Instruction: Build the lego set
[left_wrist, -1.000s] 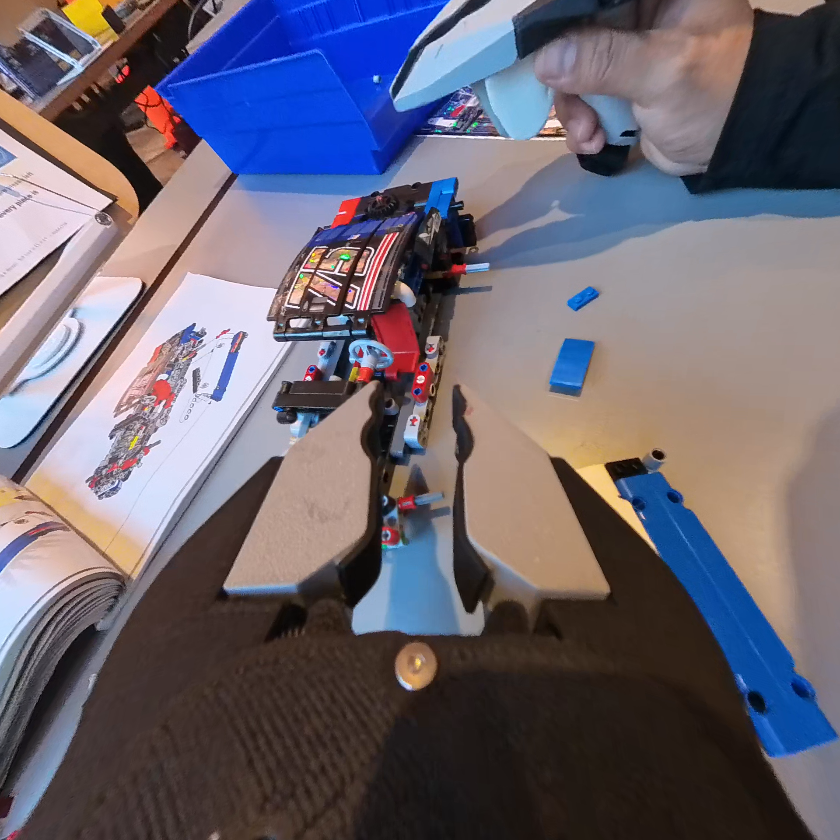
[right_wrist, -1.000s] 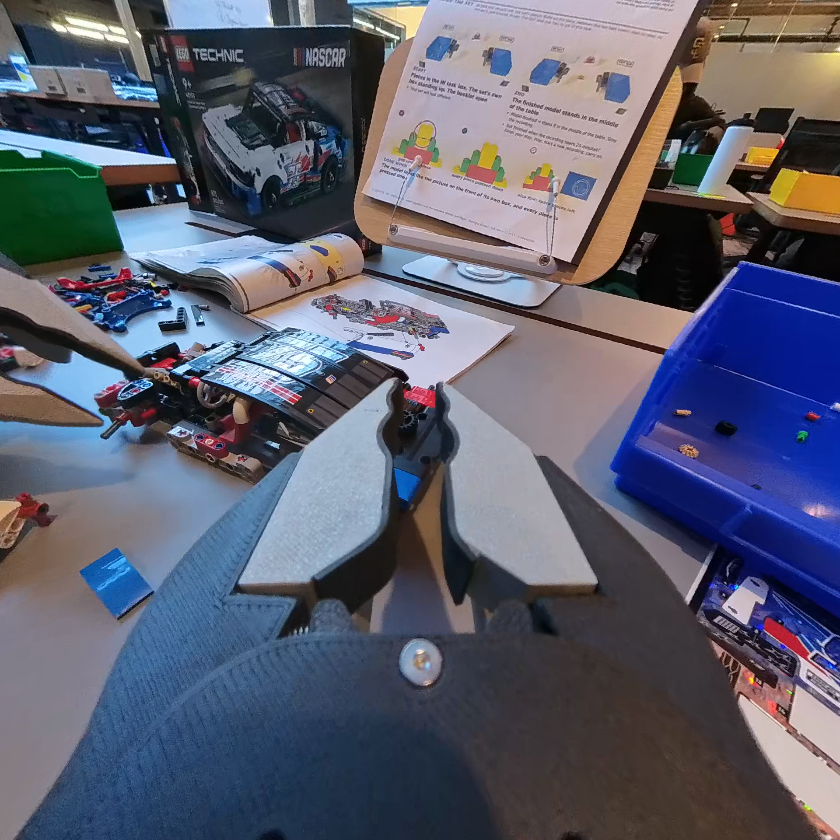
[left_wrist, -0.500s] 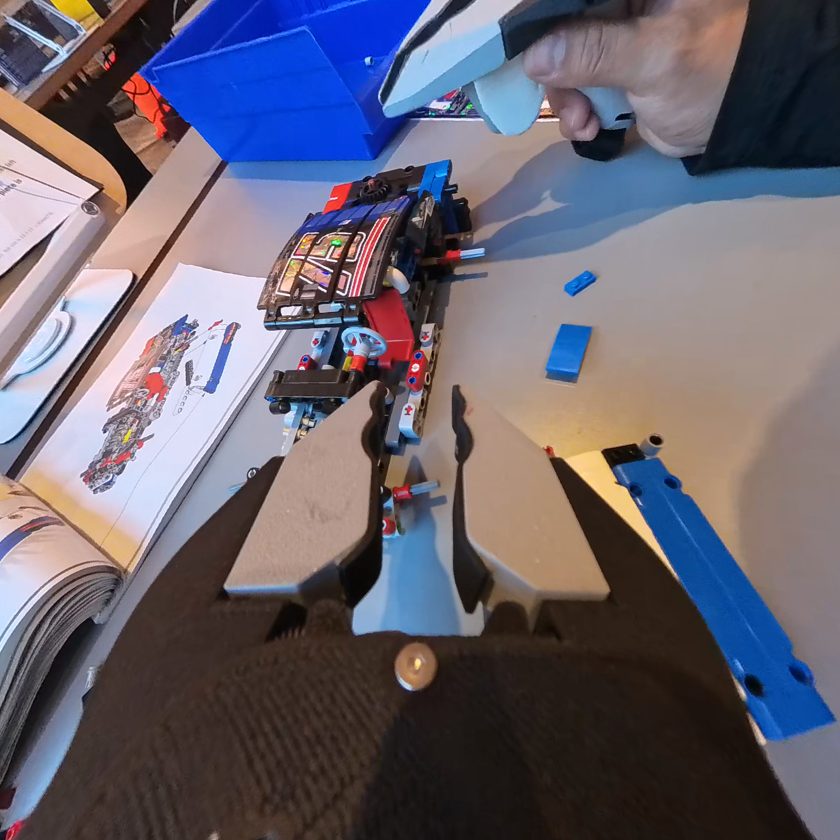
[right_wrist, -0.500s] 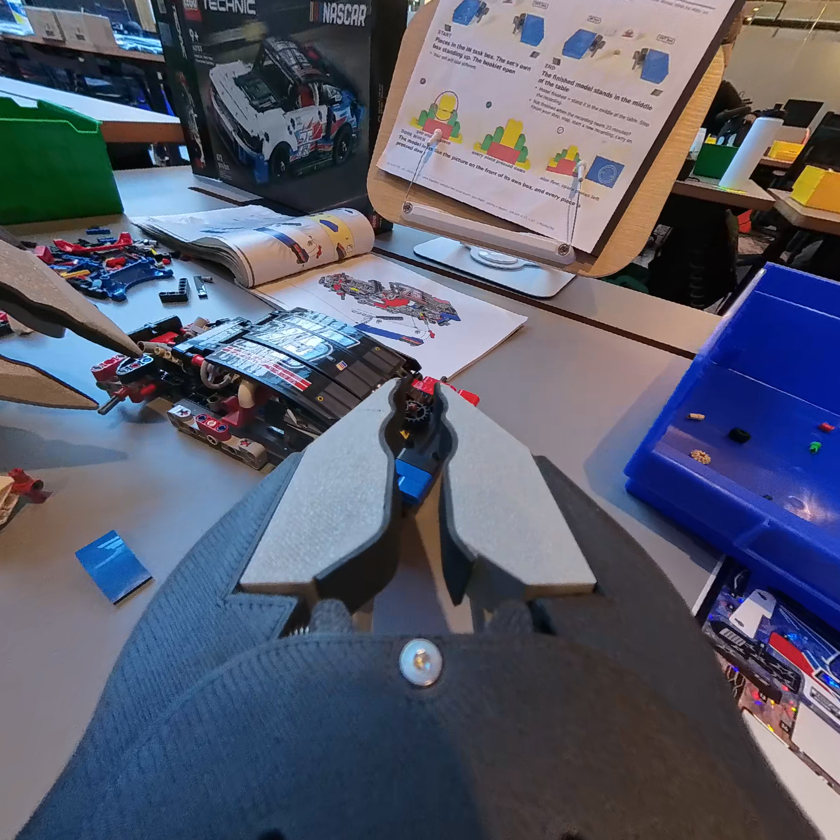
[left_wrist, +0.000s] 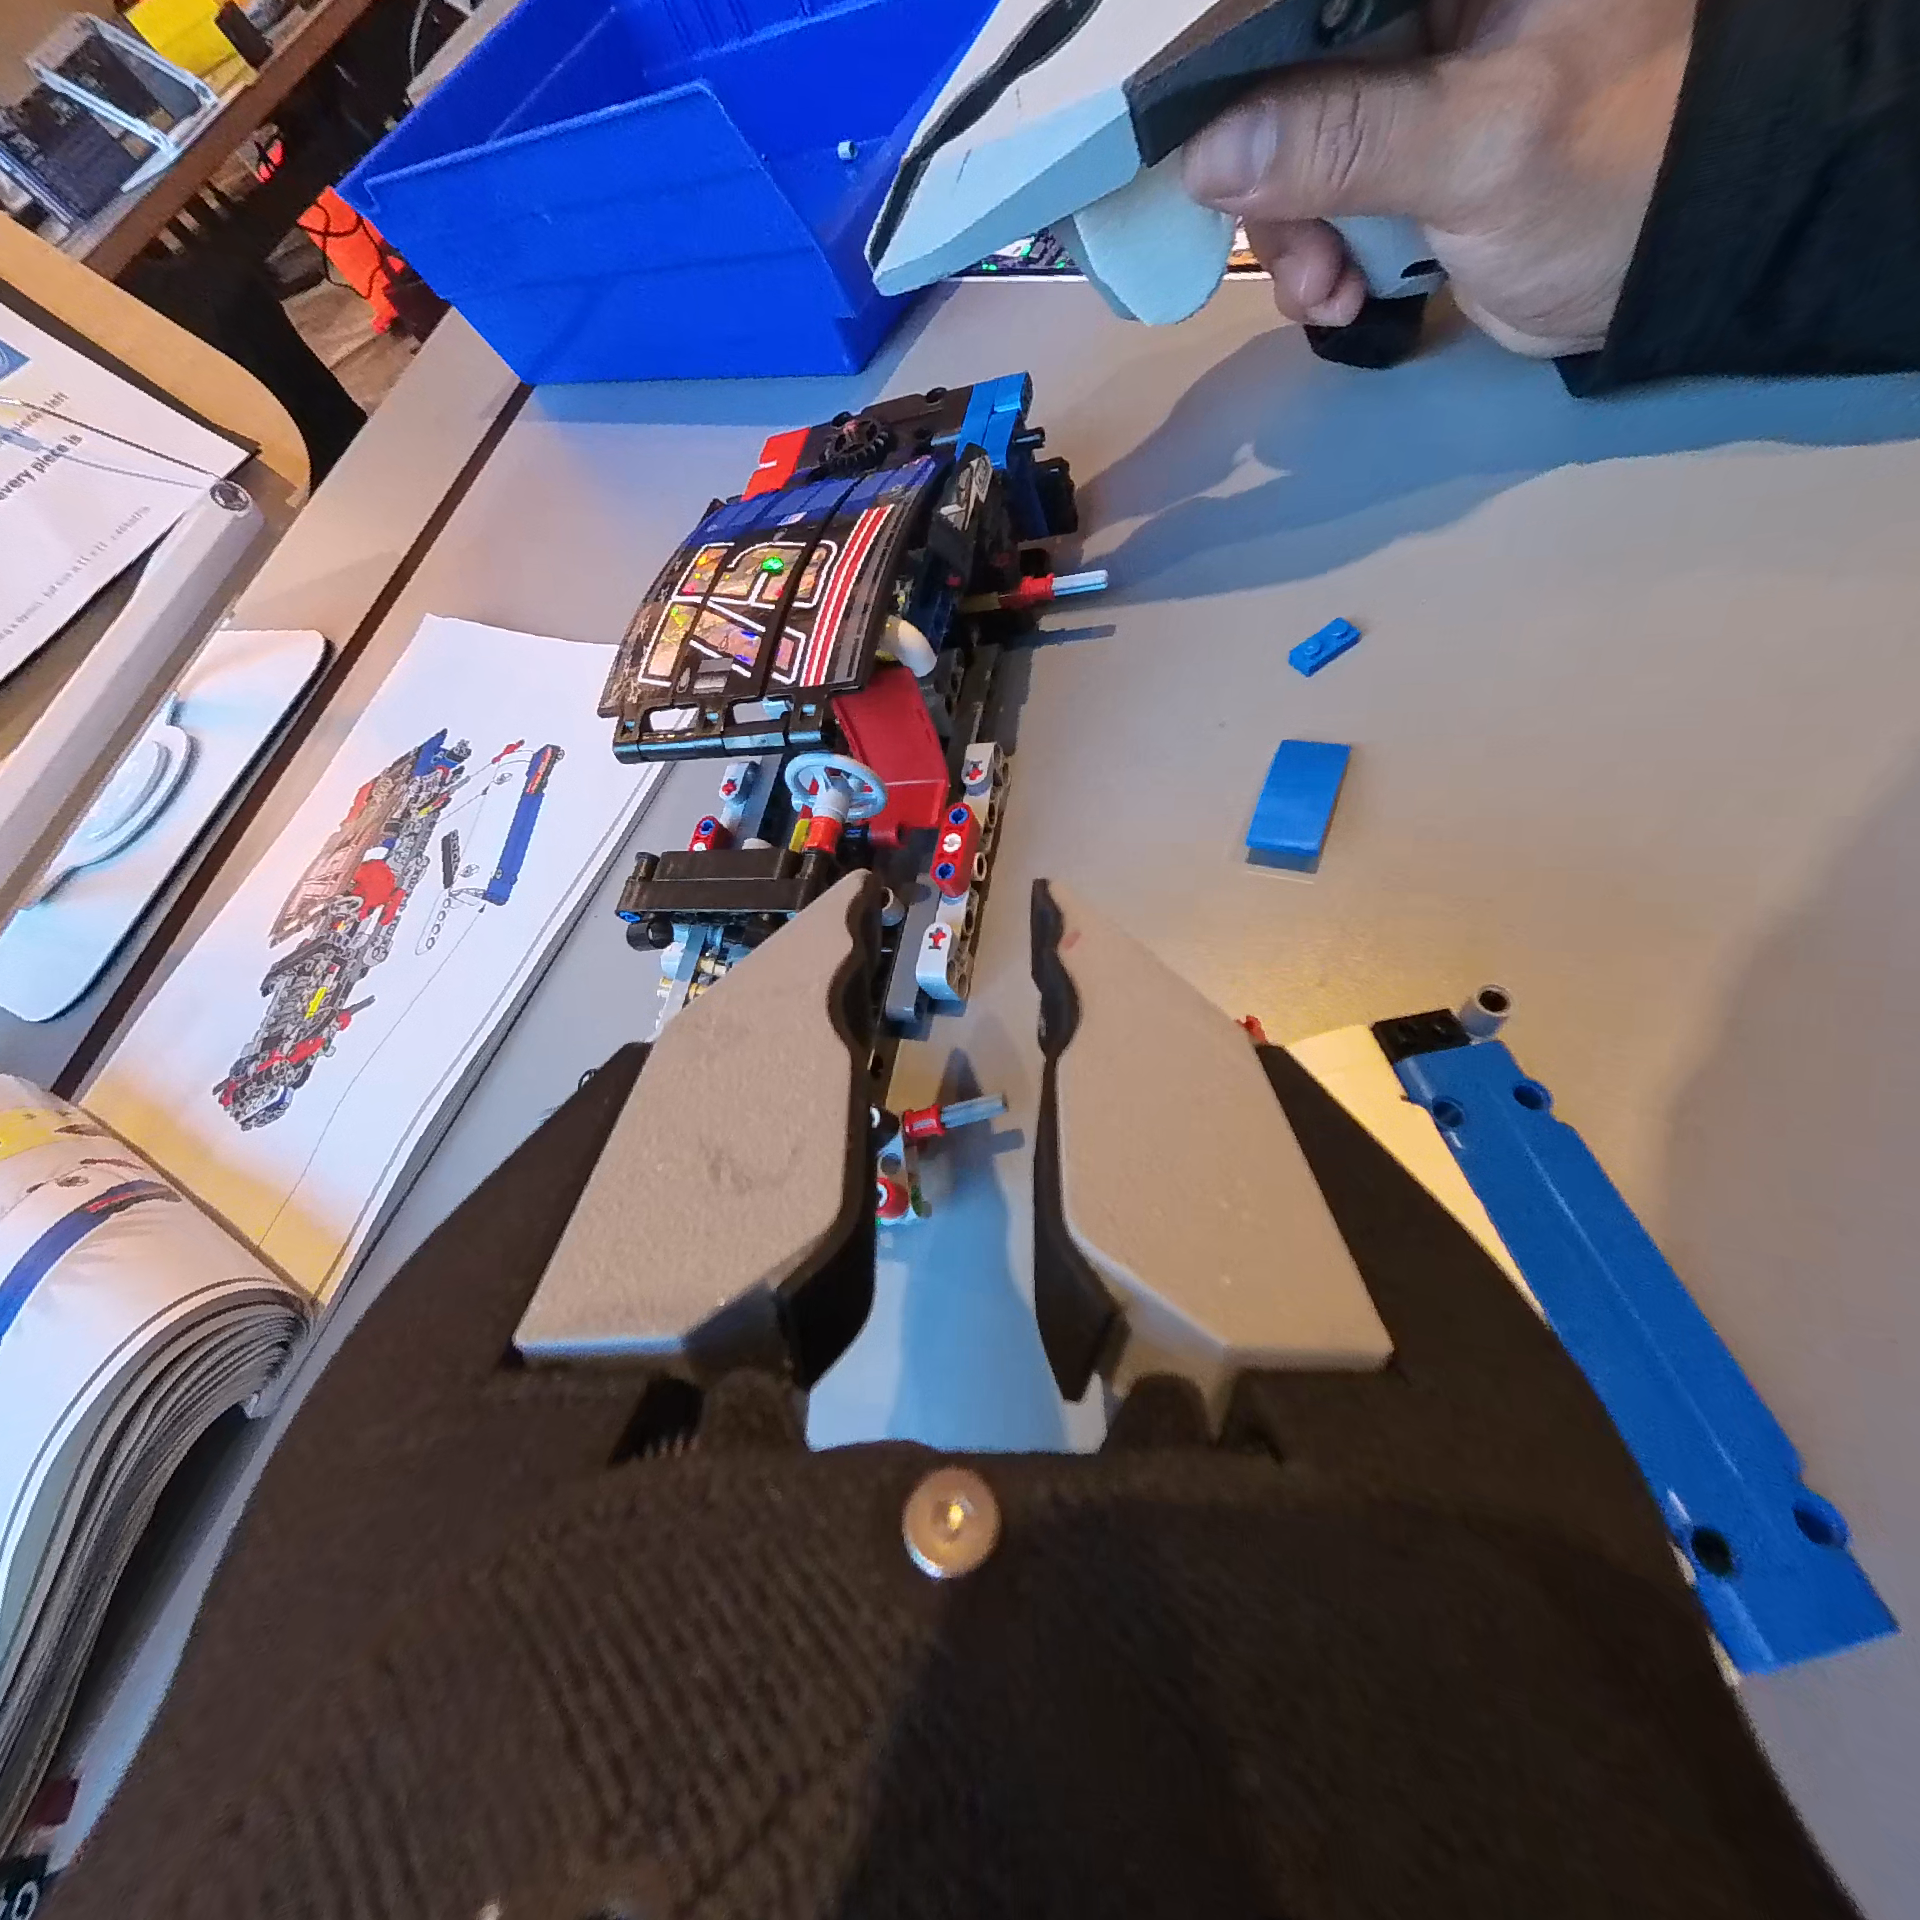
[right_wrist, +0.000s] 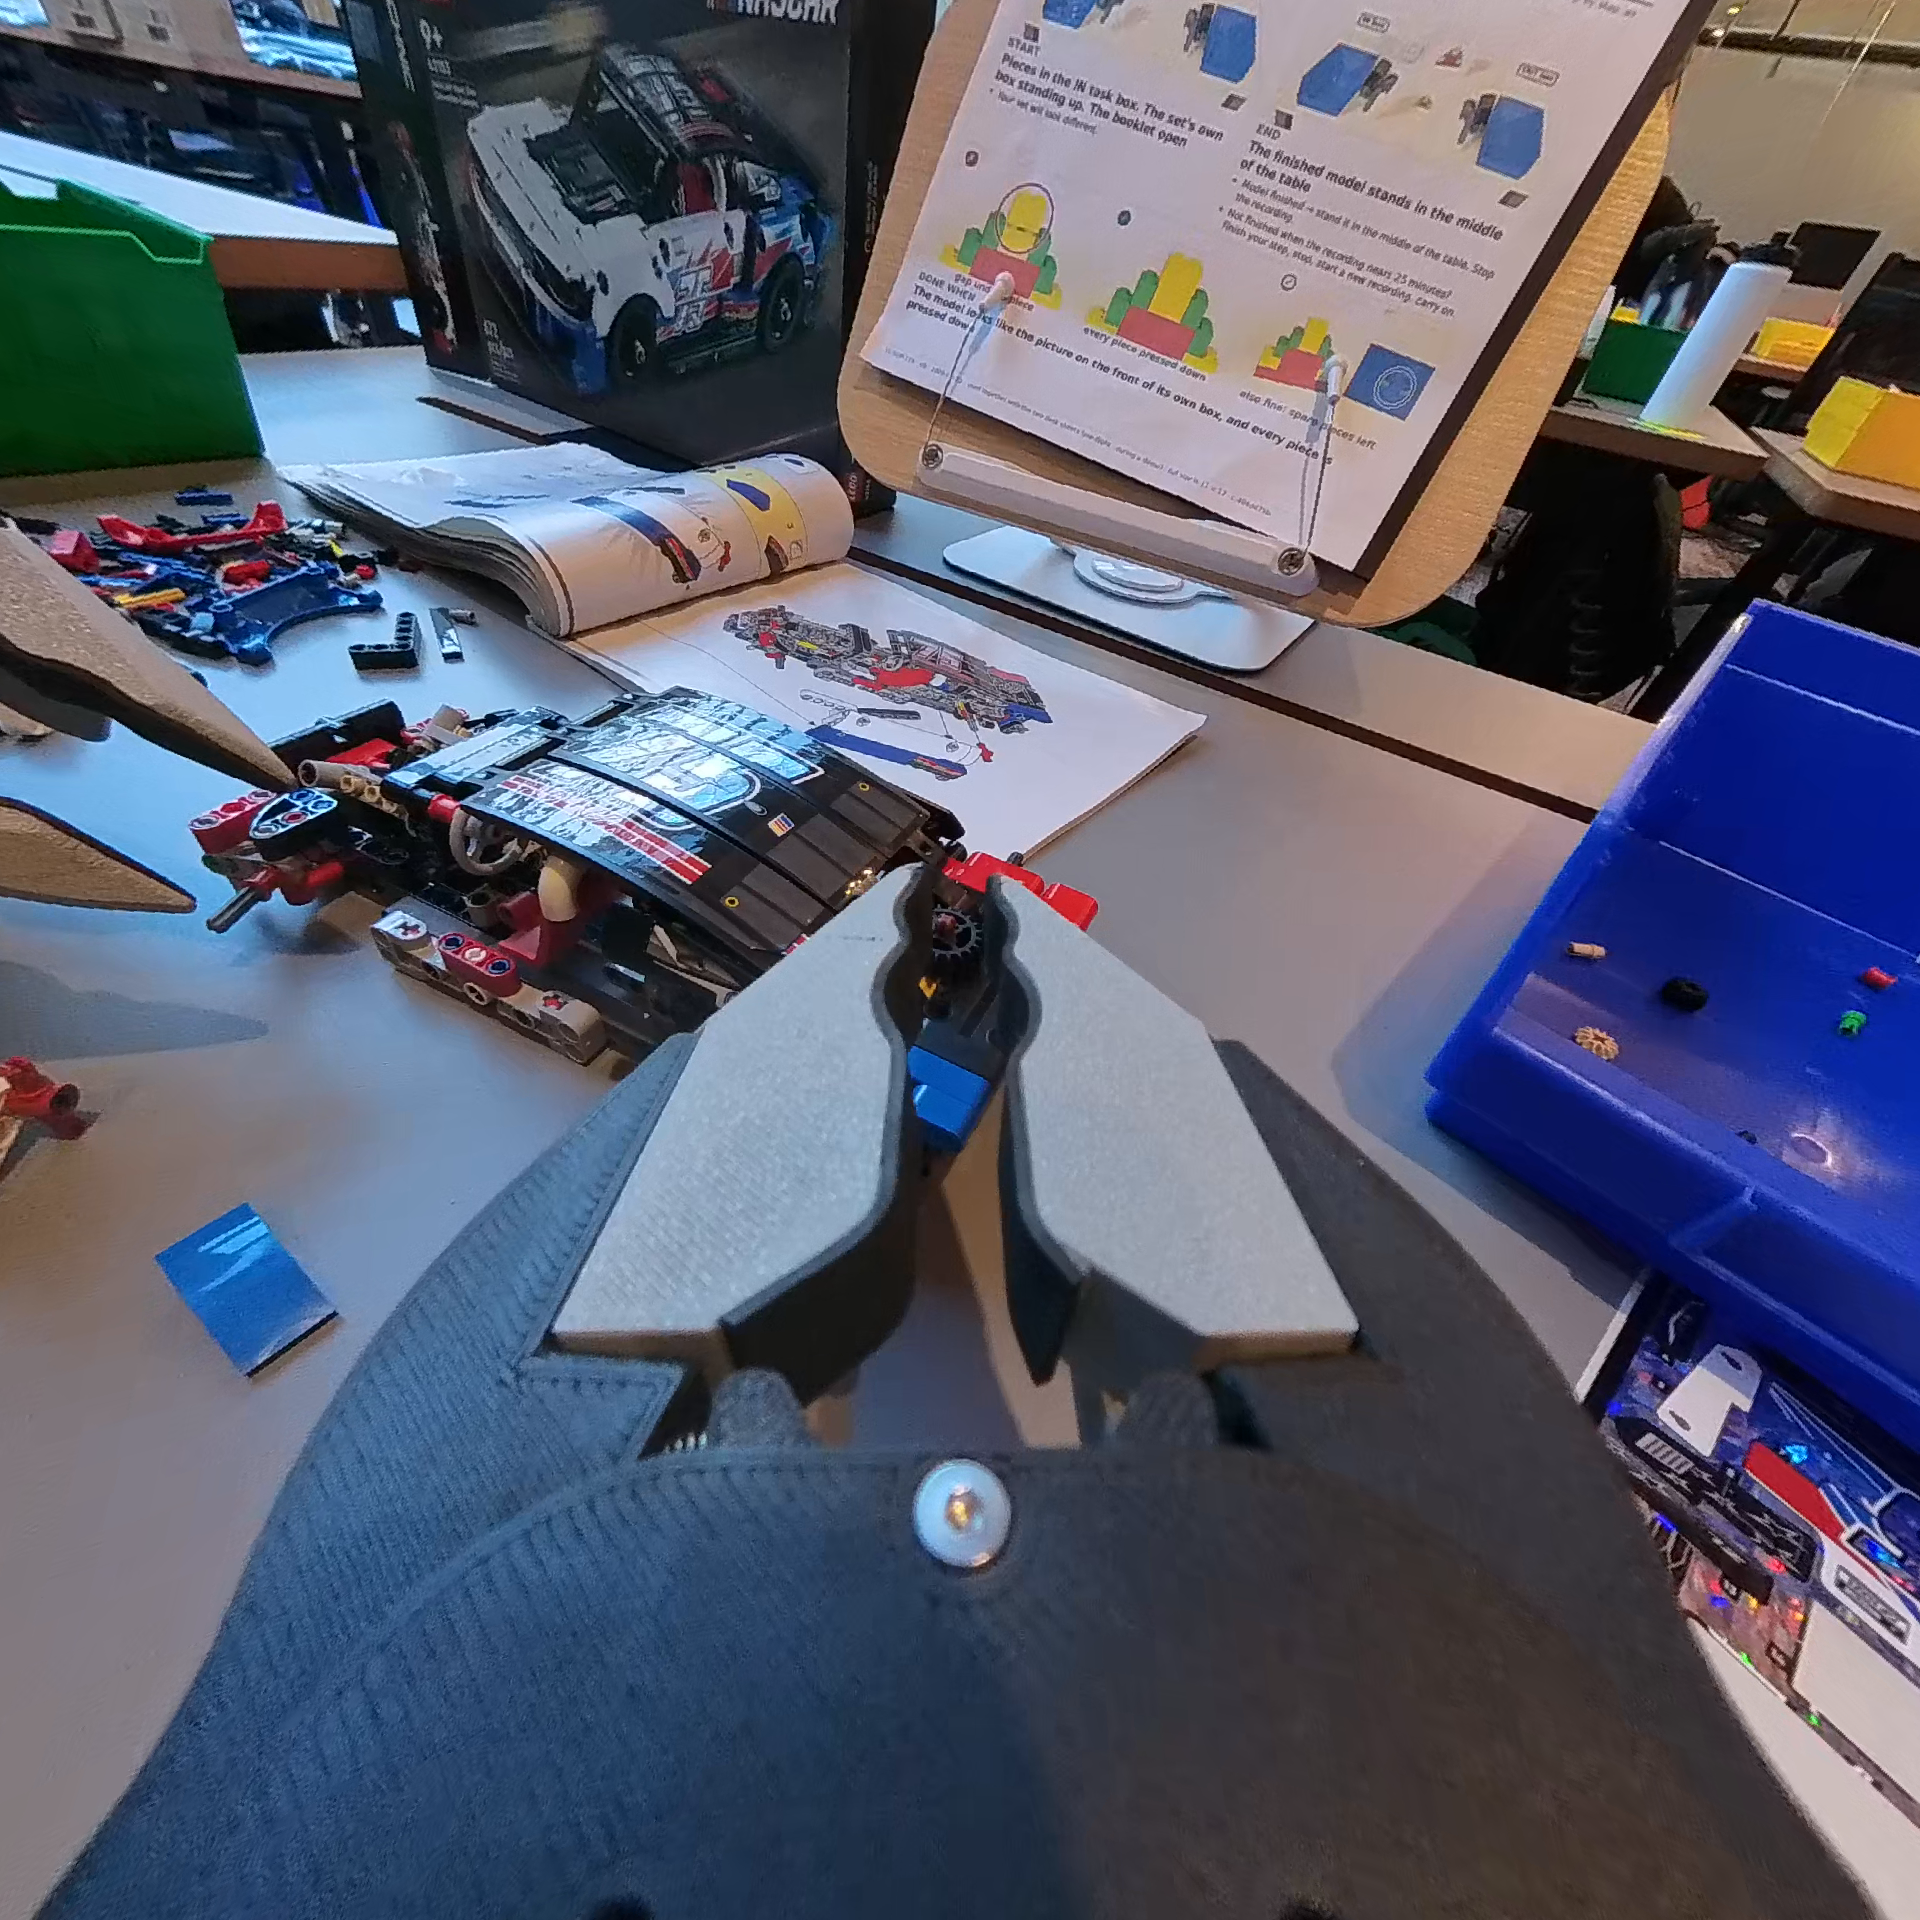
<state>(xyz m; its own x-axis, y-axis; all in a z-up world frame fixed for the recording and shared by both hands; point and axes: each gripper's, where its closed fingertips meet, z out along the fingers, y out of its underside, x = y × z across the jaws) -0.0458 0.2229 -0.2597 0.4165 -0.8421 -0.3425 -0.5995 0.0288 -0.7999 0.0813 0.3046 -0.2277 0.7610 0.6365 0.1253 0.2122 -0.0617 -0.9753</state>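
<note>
The partly built lego car (left_wrist: 748, 623) with a black stickered roof lies on the grey table, and also shows in the right wrist view (right_wrist: 644, 790). My left gripper (left_wrist: 951, 899) is open, its fingers straddling the car's front end; the left finger lies over the front beam. It shows at the left edge of the right wrist view (right_wrist: 239, 842). My right gripper (right_wrist: 951, 888) hovers over the car's rear, jaws narrowly apart and empty, with the rear gear and blue part seen through the gap. A hand holds it in the left wrist view (left_wrist: 894, 260).
A long blue beam (left_wrist: 1621, 1330), a blue tile (left_wrist: 1299, 795) and a small blue plate (left_wrist: 1325, 646) lie right of the car. The open booklet (left_wrist: 395, 883) lies left. A blue bin (right_wrist: 1714, 987), loose parts (right_wrist: 229, 582), the set box (right_wrist: 644, 208) and a sheet stand (right_wrist: 1195, 260) surround it. My right fingertips sit around 15 centimeters from my left ones. The blue tile (left_wrist: 1299, 795) lies some 8 centimeters from my left tips, 15 centimeters from my right tips. My right wrist view (right_wrist: 236, 1279) looks at it from another angle.
My right gripper has moved forward and lower toward the car's rear. The left gripper and the car have barely shifted. Neither jaw gap has changed.
</note>
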